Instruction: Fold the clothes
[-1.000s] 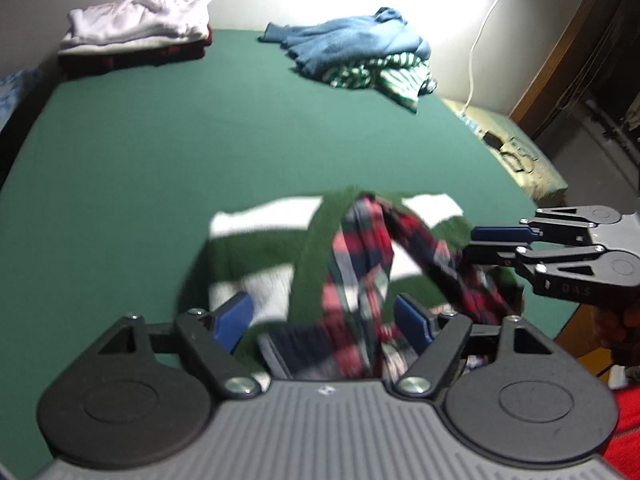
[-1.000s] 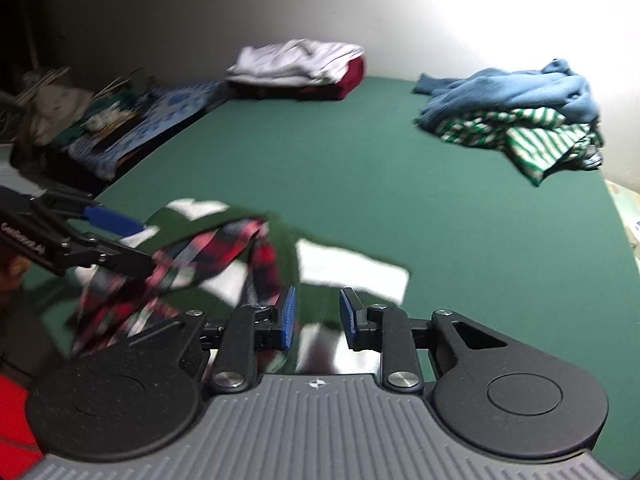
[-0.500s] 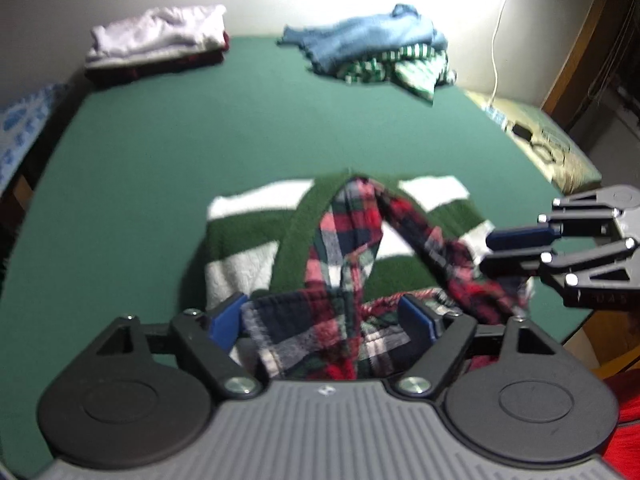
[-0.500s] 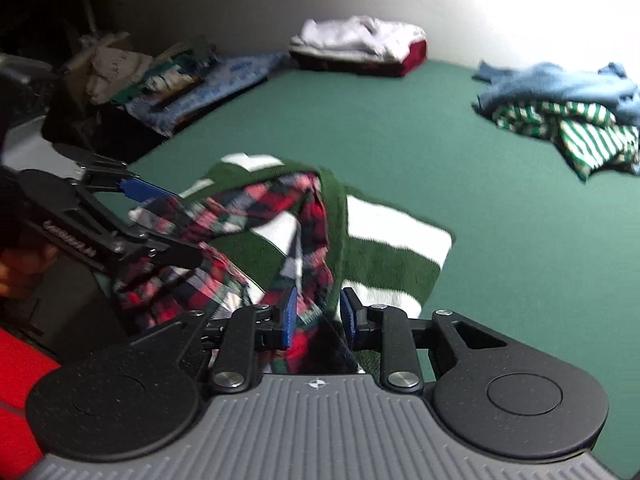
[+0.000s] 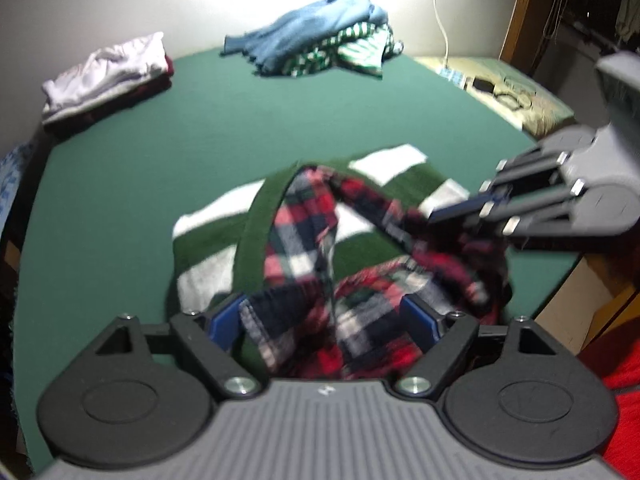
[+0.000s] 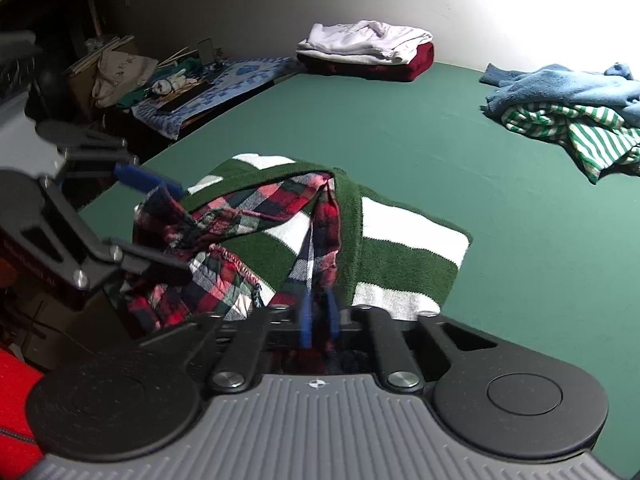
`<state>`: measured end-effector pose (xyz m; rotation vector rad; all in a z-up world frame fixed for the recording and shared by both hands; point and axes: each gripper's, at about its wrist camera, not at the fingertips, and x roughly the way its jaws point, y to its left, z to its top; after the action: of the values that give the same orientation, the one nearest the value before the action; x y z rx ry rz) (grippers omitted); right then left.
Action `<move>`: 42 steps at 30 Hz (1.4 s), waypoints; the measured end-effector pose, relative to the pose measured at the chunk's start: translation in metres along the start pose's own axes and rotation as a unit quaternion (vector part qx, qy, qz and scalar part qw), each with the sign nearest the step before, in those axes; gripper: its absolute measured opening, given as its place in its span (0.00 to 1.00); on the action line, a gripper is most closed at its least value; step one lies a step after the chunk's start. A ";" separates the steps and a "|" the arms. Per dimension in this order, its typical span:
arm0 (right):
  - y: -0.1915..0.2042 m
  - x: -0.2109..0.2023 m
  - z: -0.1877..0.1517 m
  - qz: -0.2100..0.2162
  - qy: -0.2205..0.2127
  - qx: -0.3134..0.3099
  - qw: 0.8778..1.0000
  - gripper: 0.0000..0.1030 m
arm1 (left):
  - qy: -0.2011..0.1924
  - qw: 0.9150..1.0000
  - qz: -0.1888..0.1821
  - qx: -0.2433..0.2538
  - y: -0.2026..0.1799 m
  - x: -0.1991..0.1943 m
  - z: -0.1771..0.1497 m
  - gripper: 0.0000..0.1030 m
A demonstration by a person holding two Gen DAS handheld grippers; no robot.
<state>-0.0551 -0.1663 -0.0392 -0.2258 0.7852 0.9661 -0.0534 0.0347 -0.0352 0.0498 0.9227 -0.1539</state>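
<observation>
A: While the red, white and navy checked flannel garment [image 6: 240, 224] lay on the green-and-white striped knit [image 6: 404, 248], what gripped it?

B: The right gripper [image 6: 318, 316] was clenched on it; the left gripper [image 5: 324, 318] stood wide, cloth between the pads.

A: Only the right view showed the cluttered side shelf [image 6: 168, 88].

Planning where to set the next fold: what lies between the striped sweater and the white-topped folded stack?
Only bare green cover lies between the sweater and the stack; both wrist views show it.
</observation>
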 end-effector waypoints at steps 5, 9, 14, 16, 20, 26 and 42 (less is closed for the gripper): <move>0.008 -0.007 0.003 -0.023 -0.005 0.002 1.000 0.04 | -0.036 0.999 0.010 0.012 0.014 -0.029 0.001 0.84; 0.017 -0.013 0.002 -0.028 -0.008 -0.012 1.000 0.03 | -0.063 0.997 -0.026 0.029 0.017 -0.035 0.011 0.88; 0.033 -0.017 0.003 -0.014 -0.019 -0.043 0.999 0.00 | -0.033 0.994 -0.076 0.065 0.007 0.003 0.016 0.82; 0.041 -0.015 0.004 -0.006 -0.015 -0.051 0.999 0.00 | -0.014 0.993 -0.094 0.065 0.008 0.019 0.014 0.81; 0.050 -0.003 0.002 -0.039 0.002 -0.063 0.997 0.00 | -0.009 0.991 -0.118 0.059 0.013 0.028 0.013 0.67; 0.036 -0.014 0.005 -0.084 -0.027 -0.033 0.996 0.50 | -0.007 0.991 -0.135 0.018 0.026 0.025 0.016 0.30; 0.035 -0.006 0.016 -0.012 -0.007 -0.030 0.999 0.02 | -0.015 0.991 -0.128 -0.032 0.042 0.017 0.008 0.14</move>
<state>-0.0774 -0.1421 -0.0183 -0.2805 0.7396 0.9679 -0.0303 0.0736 -0.0450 -0.1312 0.9020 -0.3625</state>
